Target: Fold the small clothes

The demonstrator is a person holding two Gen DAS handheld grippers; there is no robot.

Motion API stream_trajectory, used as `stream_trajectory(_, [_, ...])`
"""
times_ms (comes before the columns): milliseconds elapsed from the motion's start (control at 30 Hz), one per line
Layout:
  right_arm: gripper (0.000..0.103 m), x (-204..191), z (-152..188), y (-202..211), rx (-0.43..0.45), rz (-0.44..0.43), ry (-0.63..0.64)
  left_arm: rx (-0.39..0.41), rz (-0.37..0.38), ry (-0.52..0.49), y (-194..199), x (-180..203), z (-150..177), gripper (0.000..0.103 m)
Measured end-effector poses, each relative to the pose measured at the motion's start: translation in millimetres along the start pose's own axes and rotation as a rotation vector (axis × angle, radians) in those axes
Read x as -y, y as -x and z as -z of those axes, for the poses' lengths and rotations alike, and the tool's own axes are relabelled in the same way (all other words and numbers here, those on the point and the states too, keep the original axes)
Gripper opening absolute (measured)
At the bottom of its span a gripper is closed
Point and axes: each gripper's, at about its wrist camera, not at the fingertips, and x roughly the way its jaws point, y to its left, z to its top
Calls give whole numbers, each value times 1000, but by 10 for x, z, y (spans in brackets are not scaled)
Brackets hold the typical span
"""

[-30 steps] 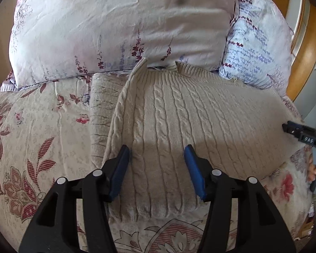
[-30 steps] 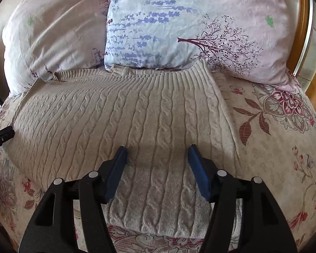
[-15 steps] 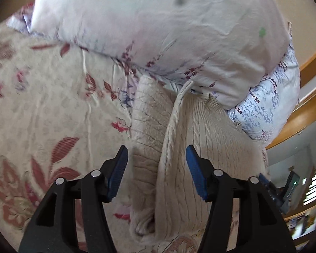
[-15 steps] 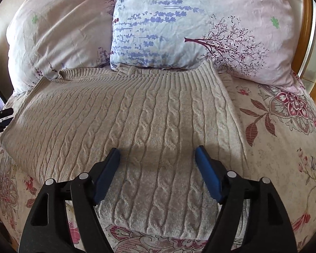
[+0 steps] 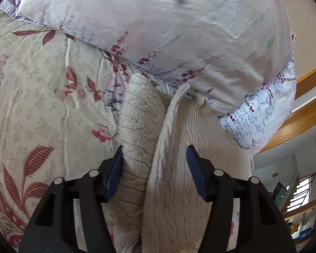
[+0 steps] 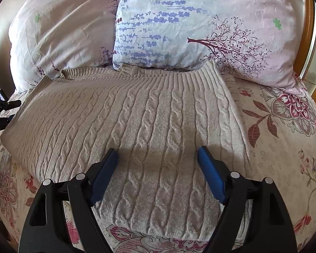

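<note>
Two layers of the beige cable-knit sweater (image 5: 174, 168) lay between the blue pads of the left gripper (image 5: 154, 172), low in the centre of its frame; the pads stood apart, one just beside the folded-under sleeve (image 5: 137, 130), none clamped. The right gripper (image 6: 158, 168) had just been opening its jaws, and they hung wide over the sweater's body, gripping nothing. The sweater lay spread on the floral bedspread (image 6: 280, 147), its ribbed band against the pillows (image 6: 179, 21) in the upper frame. Closing the left pads there would likely catch one layer only, so the sleeve could slide out; soft knit sags, so an uneven lift might skew the fold.
</note>
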Motion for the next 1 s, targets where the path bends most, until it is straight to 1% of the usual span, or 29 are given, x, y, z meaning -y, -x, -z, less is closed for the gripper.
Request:
stream_trajectory(167, [81,3,12,2,2,0,0,3,-25,-23,-65,93,11,58])
stream_trajectory(200, [81,4,13,2,3,0,0,1,-26,-25,-87,114,14,55])
stream_trajectory(267, [81,7,15,1,4,-1,0,0,-32,-23,-122,142,23,48])
stream_trajectory(300, [81,7,17,2,4,-2,1,-8,-28,-14,-150,144,31,40])
stream_trajectory(333, [81,9,14,2,3,-3,0,-17,-20,-1,-177,136,38,29])
stream_trajectory(367, [81,6,16,2,2,-3,-1,-29,-6,16,-208,118,48,26])
stream_trajectory(400, [81,5,19,5,2,-4,-3,-25,7,34,-220,106,60,25])
stream_trajectory(433, [81,9,16,9,0,-8,-6,-19,4,39,-215,110,65,24])
stream_trajectory(500, [80,20,5,31,-1,-18,-17,-8,14,51,-183,128,69,22])
stream_trajectory(600, [80,84,-34,107,14,-60,-66,11,46,57,-107,200,68,20])
stream_trajectory(667, [80,97,-60,186,43,-76,-83,22,66,57,-62,278,64,20])
stream_trajectory(767, [80,77,-102,328,94,-132,-89,40,103,55,15,460,65,20])
stream_trajectory(867, [80,30,-160,421,119,-208,-85,54,146,49,68,715,87,20])
stream_trajectory(1000, [81,-14,-228,436,126,-297,-107,46,233,57,19,1145,164,20])
